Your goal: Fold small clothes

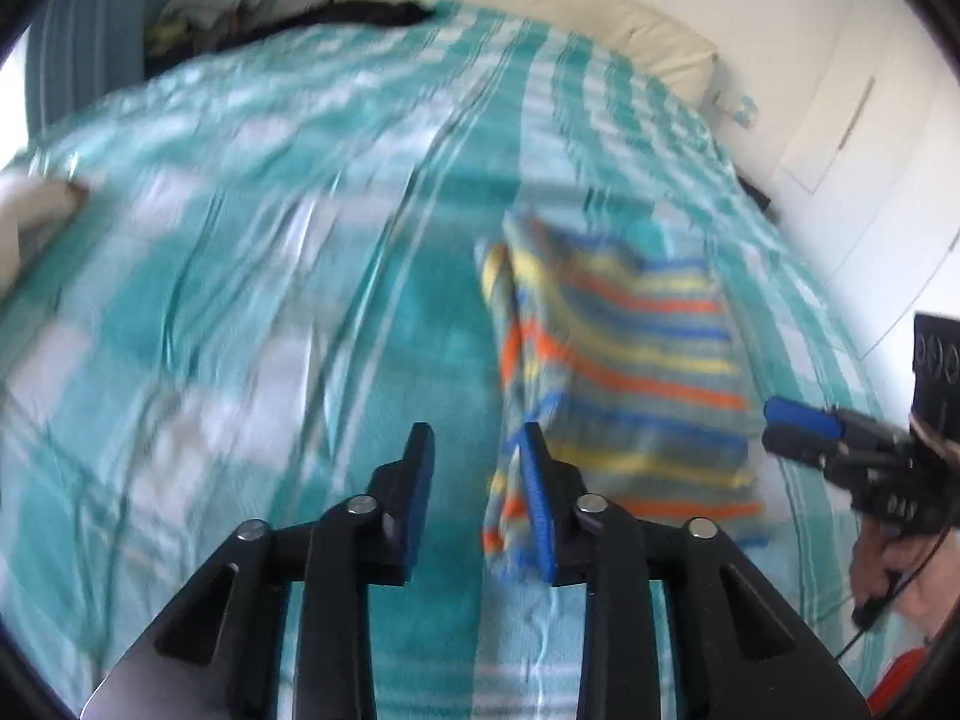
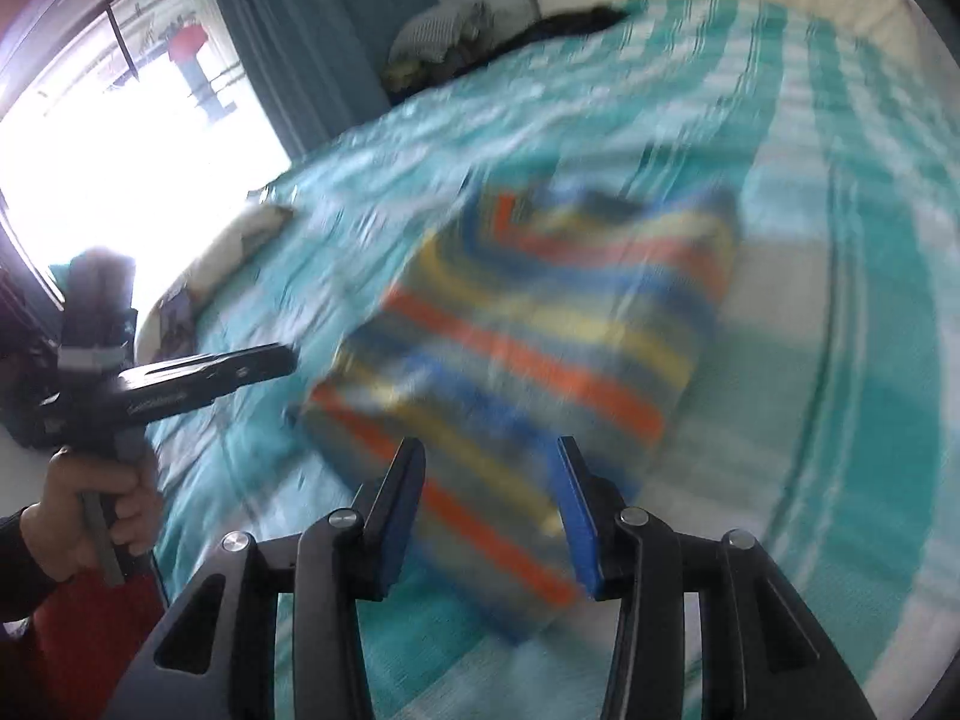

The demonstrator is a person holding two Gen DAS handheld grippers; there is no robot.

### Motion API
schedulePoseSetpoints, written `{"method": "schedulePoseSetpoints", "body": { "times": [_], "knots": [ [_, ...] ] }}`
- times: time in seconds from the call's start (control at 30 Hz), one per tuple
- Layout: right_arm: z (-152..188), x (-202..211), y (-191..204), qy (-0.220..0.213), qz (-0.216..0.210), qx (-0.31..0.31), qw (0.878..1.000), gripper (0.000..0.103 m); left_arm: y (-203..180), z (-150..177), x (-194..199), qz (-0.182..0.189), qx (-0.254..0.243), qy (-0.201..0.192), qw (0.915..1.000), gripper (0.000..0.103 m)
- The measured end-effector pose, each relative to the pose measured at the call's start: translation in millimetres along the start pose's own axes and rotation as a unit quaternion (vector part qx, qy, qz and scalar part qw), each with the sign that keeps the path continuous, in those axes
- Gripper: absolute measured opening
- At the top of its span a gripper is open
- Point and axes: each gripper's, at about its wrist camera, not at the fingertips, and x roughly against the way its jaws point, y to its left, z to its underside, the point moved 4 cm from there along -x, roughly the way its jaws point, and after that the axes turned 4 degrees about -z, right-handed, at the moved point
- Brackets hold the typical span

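Striped garment motion-blurred, fold edges unclear; dark heap at bed's far edge unidentifiable

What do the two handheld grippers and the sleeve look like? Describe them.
Both the left gripper and right gripper are black, with angular linkage arms, silver pivot pins and blue finger pads. A thin black cable hangs from the right one. A dark sleeve covers the left wrist.

Garment on bedspread
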Motion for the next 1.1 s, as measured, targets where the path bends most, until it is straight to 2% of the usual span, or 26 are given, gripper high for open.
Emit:
{"method": "schedulePoseSetpoints", "body": {
  "times": [0.1,0.2,0.23,0.3,0.33,0.4,0.47,0.53,0.57,0.6,0.67,0.73,0.8,0.83,0.87,0.9,0.93,0.97,1.0,1.03,1.1],
  "knots": [
    [-35.5,5.8,-22.3,-0.023,0.027,-0.010,0.999,0.044,-26.8,-36.5,-16.6,0.063,-0.027,-0.004,0.9976,0.030],
    [-65.7,-8.8,-41.3,-0.027,0.028,-0.025,0.999,0.044,-52.5,-48.9,-44.6,0.090,-0.070,0.003,0.9935,0.030],
    [-71.1,-18.0,-47.0,-0.021,0.023,-0.034,0.999,0.044,-56.3,-49.0,-63.8,0.085,-0.079,0.024,0.9929,0.028],
    [-76.1,-44.5,-60.5,0.002,0.023,-0.062,0.998,0.044,-48.5,-42.2,-98.5,0.051,-0.066,0.069,0.9941,0.008],
    [-73.3,-61.1,-70.2,0.021,0.036,-0.079,0.996,0.044,-35.6,-36.5,-118.1,0.037,-0.047,0.088,0.9943,0.003],
    [-66.5,-85.1,-88.8,0.064,0.070,-0.099,0.991,0.044,-23.7,-33.8,-122.5,0.052,-0.019,0.083,0.9951,0.002],
    [-63.1,-86.9,-84.9,0.047,0.083,-0.084,0.992,0.045,-19.4,-36.4,-110.6,0.052,-0.009,0.074,0.9959,0.003],
    [-64.1,-74.6,-73.4,0.031,0.083,-0.072,0.994,0.045,-19.7,-36.1,-86.9,0.056,-0.014,0.054,0.9968,0.018],
    [-63.7,-62.5,-66.0,0.013,0.077,-0.067,0.995,0.045,-20.0,-32.8,-73.0,0.060,-0.018,0.044,0.9970,0.034],
    [-61.3,-50.6,-57.2,0.002,0.073,-0.061,0.996,0.045,-19.8,-28.1,-60.3,0.062,-0.023,0.035,0.9972,0.040],
    [-50.7,-27.7,-33.8,-0.012,0.055,-0.040,0.998,0.045,-16.7,-15.4,-46.8,0.061,-0.028,0.036,0.9971,0.040],
    [-30.6,-16.5,-10.9,-0.010,0.034,-0.023,0.999,0.045,-11.4,9.7,-48.9,0.036,-0.034,0.068,0.9964,0.040],
    [2.9,-18.7,3.0,0.015,0.013,-0.022,1.000,0.047,-7.5,26.6,-57.1,0.003,-0.046,0.098,0.9941,0.040],
    [21.5,-28.3,5.8,0.046,0.013,-0.024,0.999,0.047,-4.8,35.4,-55.6,-0.007,-0.047,0.103,0.9936,0.040],
    [45.0,-36.7,8.3,0.083,0.032,-0.024,0.996,0.047,-4.3,38.2,-47.1,-0.014,-0.043,0.099,0.9941,0.043],
    [54.3,-30.3,13.1,0.074,0.051,-0.017,0.996,0.047,-2.9,39.9,-38.3,-0.027,-0.042,0.095,0.9942,0.060],
    [57.0,-21.4,18.4,0.062,0.059,-0.014,0.996,0.053,-2.2,39.9,-25.1,-0.050,-0.043,0.084,0.9942,0.071],
    [60.0,-6.6,27.1,0.051,0.060,-0.020,0.997,0.058,-2.0,39.5,-12.7,-0.066,-0.045,0.068,0.9944,0.087],
    [61.8,4.9,32.9,0.040,0.054,-0.029,0.997,0.075,-2.2,38.8,0.4,-0.077,-0.048,0.049,0.9947,0.095],
    [63.3,15.2,37.1,0.028,0.051,-0.036,0.998,0.090,-4.2,37.7,15.7,-0.086,-0.052,0.030,0.9945,0.096],
    [68.0,36.5,47.3,0.000,0.067,-0.033,0.997,0.093,-6.6,37.5,29.5,-0.093,-0.062,0.019,0.9936,0.096]
  ]
}}
